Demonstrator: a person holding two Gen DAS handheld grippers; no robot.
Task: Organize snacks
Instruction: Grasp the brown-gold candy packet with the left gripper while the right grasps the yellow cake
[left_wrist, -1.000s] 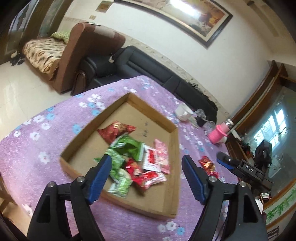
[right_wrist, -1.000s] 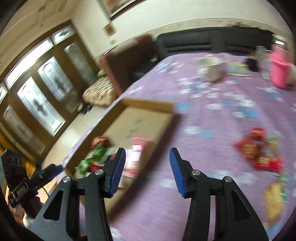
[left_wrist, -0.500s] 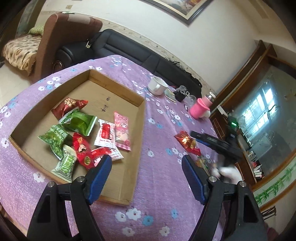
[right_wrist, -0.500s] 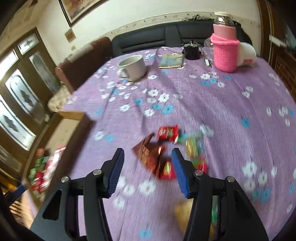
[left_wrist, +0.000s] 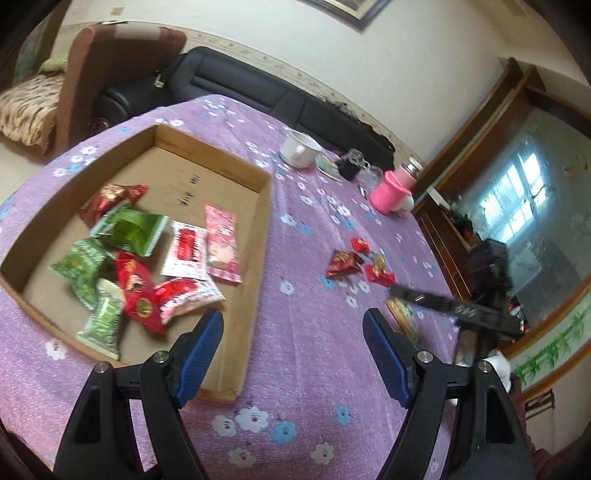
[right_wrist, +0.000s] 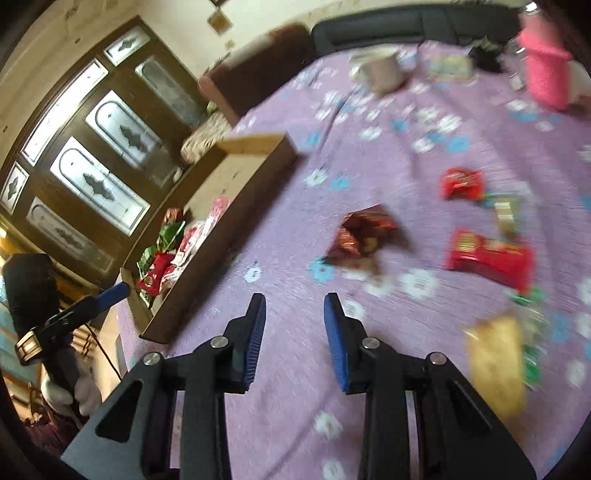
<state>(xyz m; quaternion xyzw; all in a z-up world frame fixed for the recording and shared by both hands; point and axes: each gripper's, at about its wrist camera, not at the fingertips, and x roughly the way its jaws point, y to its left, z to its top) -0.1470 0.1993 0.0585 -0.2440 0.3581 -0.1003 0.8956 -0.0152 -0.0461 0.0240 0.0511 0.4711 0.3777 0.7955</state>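
Left gripper (left_wrist: 293, 334) hangs over the purple flowered tablecloth (left_wrist: 314, 369) with its blue pads spread wide and nothing between them, poised just off the near corner of the cardboard tray (left_wrist: 258, 236). Inside that tray lies a jumble of snack packets (left_wrist: 147, 266), red, green and pink ones, some overlapping. Over to the right, the right gripper (right_wrist: 294, 321) sits low above the cloth, jaws narrowed and closing, empty, only bare fabric in the gap. Just ahead of it lies a crumpled dark red packet (right_wrist: 364, 236), apart from the pads. Further right, a bright red packet (right_wrist: 487, 258), a smaller red one (right_wrist: 461, 182) and a blurred yellow packet (right_wrist: 496, 360) are scattered loose on the cloth, well apart from the tray. At the table's far end stand a white cup (left_wrist: 299, 149) and a pink-sleeved bottle (left_wrist: 393, 188).
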